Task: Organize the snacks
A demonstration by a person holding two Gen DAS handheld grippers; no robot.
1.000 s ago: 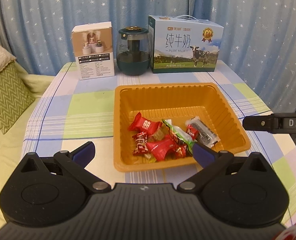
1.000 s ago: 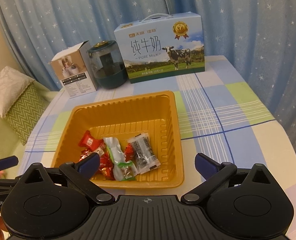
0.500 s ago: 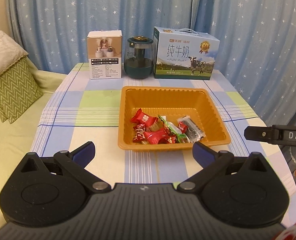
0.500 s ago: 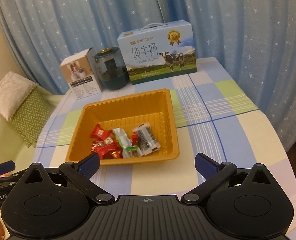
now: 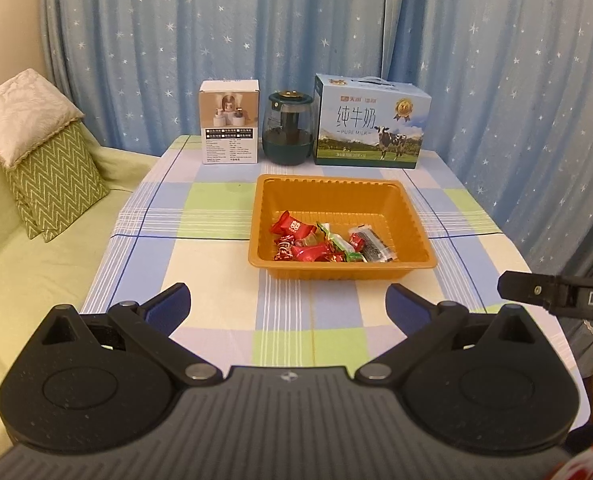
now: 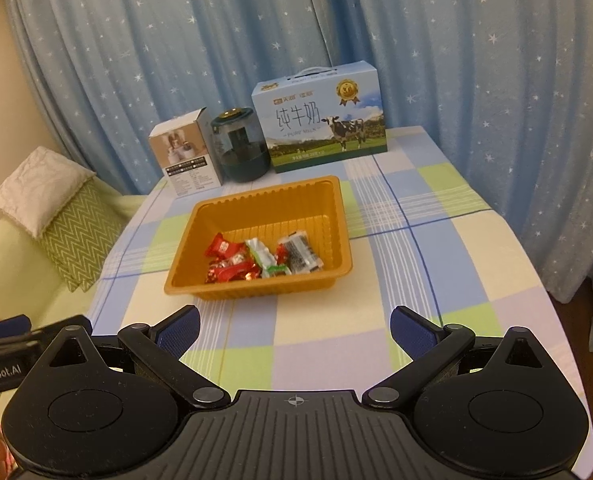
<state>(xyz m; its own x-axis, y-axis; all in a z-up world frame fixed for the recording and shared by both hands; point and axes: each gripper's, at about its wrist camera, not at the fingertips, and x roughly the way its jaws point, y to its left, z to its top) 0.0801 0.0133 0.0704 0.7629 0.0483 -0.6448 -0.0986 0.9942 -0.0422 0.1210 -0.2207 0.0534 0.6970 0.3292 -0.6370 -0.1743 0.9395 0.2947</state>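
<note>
An orange plastic tray (image 5: 336,194) (image 6: 264,208) sits mid-table on the checked cloth. Several wrapped snacks (image 5: 320,246) (image 6: 256,258) lie in its near half: red wrappers, a green one and a clear-black packet (image 5: 372,244) (image 6: 300,254). My left gripper (image 5: 288,304) is open and holds nothing, well short of the tray over the table's near edge. My right gripper (image 6: 294,326) is likewise open and bare, pulled back from the tray. In the left wrist view part of the right gripper's body (image 5: 556,294) shows at the right edge.
Along the table's far edge stand a white product box (image 5: 230,128), a dark green glass jar (image 5: 288,130) and a blue milk carton box (image 5: 370,128). Blue starry curtains hang behind. A green sofa with cushions (image 5: 44,168) borders the table on the left.
Both grippers have drawn back and up from the tray, which now looks smaller and farther. Their fingers stayed open. The snacks have not moved.
</note>
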